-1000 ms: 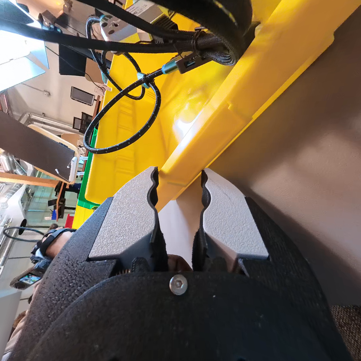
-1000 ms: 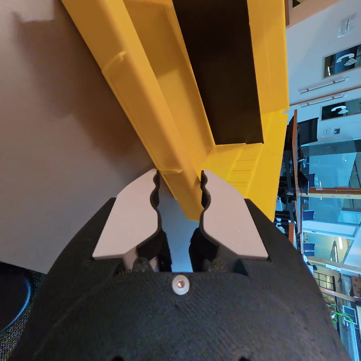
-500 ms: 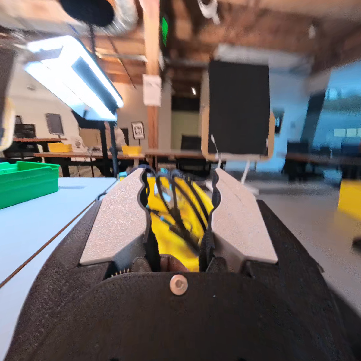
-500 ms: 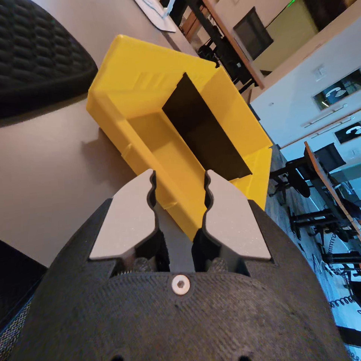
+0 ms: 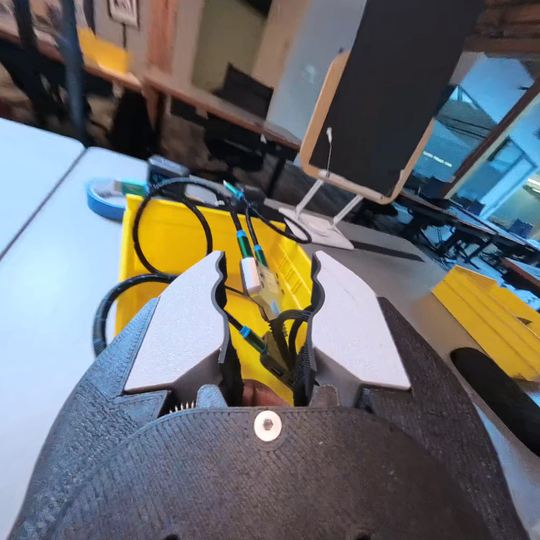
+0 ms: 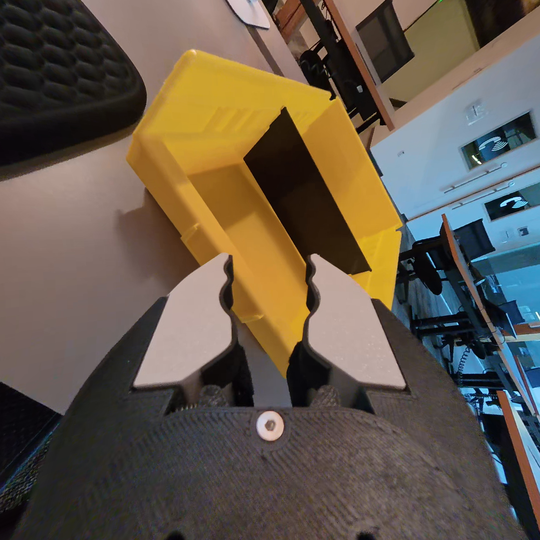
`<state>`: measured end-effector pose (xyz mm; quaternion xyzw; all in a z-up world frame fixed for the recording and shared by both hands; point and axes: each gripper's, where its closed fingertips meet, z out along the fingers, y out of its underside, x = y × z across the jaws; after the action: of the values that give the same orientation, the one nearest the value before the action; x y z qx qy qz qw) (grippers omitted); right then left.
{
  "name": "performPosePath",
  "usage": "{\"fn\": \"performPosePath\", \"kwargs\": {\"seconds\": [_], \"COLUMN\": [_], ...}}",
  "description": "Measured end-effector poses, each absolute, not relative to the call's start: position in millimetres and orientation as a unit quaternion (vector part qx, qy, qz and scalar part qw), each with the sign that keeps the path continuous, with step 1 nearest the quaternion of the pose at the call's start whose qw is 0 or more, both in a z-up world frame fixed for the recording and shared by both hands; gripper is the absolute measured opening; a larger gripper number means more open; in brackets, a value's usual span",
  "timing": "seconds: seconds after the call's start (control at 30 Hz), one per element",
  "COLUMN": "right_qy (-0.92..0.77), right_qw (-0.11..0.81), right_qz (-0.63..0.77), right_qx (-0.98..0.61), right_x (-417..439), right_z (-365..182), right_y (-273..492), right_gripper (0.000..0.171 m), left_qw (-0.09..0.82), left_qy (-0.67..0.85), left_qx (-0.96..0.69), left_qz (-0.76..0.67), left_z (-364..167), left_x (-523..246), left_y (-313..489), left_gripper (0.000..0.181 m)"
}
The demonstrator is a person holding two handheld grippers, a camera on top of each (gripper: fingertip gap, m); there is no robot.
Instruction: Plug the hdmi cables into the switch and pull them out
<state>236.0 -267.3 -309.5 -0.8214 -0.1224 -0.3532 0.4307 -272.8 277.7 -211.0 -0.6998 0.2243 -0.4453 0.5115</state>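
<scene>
The left tongs [image 5: 267, 287] stood apart and held nothing, poised over a yellow bin [image 5: 163, 236]; the switch [image 5: 261, 282], a small silver block, lay in that bin between the tips and just beyond them, tilted, with two green-collared cables [image 5: 245, 247] seemingly already in its far end and a third plug [image 5: 253, 340] lying nearer, low between the fingers. By my judgement the step was reaching for the switch; it was best to come down square on its flat sides, clear of the cable loops, and grip the body rather than a plug. The right tongs [image 6: 268, 282] were also apart and empty, above a second yellow bin [image 6: 210, 131] with a black divider [image 6: 304, 198]; no cable or switch showed there. Farther off, blue tape [image 5: 100, 201] lay on the surface [image 5: 43, 233].
</scene>
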Motion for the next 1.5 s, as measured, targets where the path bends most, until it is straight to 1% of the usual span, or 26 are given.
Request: {"fn": "performPosePath", "kwargs": {"seconds": [0.13,0.27,0.5,0.57,0.6,0.63,0.8,0.87,1.0,1.13,1.23,1.4,1.5], "right_qy": [-0.127,-0.125,-0.135,-0.136,-0.136,-0.137,-0.134,-0.134,-0.136,-0.141,-0.146,-0.166,-0.2], "right_qw": [0.435,0.426,0.419,0.421,0.422,0.42,0.413,0.414,0.417,0.436,0.452,0.517,0.557], "right_qz": [-0.361,-0.361,-0.36,-0.36,-0.36,-0.36,-0.363,-0.365,-0.369,-0.371,-0.375,-0.364,-0.344], "right_qx": [-0.815,-0.82,-0.823,-0.821,-0.821,-0.822,-0.824,-0.823,-0.819,-0.807,-0.796,-0.757,-0.729], "right_x": [235,238,236,235,235,235,237,238,237,231,226,202,173], "right_z": [-306,-311,-315,-314,-314,-315,-315,-315,-312,-304,-296,-268,-248], "right_y": [-265,-266,-261,-260,-260,-260,-261,-261,-260,-256,-253,-236,-217], "right_gripper": [0.048,0.047,0.047,0.047,0.047,0.047,0.047,0.047,0.047,0.047,0.046,0.046,0.044], "left_qw": [0.474,0.455,0.413,0.407,0.412,0.42,0.488,0.532,0.636,0.734,0.783,0.808,0.807], "left_qy": [0.23,0.218,0.283,0.311,0.319,0.32,0.309,0.311,0.351,0.401,0.435,0.48,0.491], "left_qx": [-0.756,-0.762,-0.804,-0.8,-0.791,-0.783,-0.741,-0.714,-0.635,-0.534,-0.444,-0.282,-0.2], "left_qz": [-0.387,-0.406,-0.32,-0.312,-0.322,-0.329,-0.342,-0.334,-0.262,-0.124,0.001,0.195,0.259], "left_z": [-245,-251,-290,-298,-298,-296,-265,-242,-183,-128,-97,-73,-74], "left_x": [-252,-235,-214,-205,-200,-197,-195,-198,-206,-208,-203,-177,-153], "left_y": [298,300,300,296,294,293,286,280,260,232,205,151,118], "left_gripper": [0.055,0.055,0.054,0.045,0.037,0.034,0.025,0.023,0.021,0.021,0.02,0.021,0.021]}}
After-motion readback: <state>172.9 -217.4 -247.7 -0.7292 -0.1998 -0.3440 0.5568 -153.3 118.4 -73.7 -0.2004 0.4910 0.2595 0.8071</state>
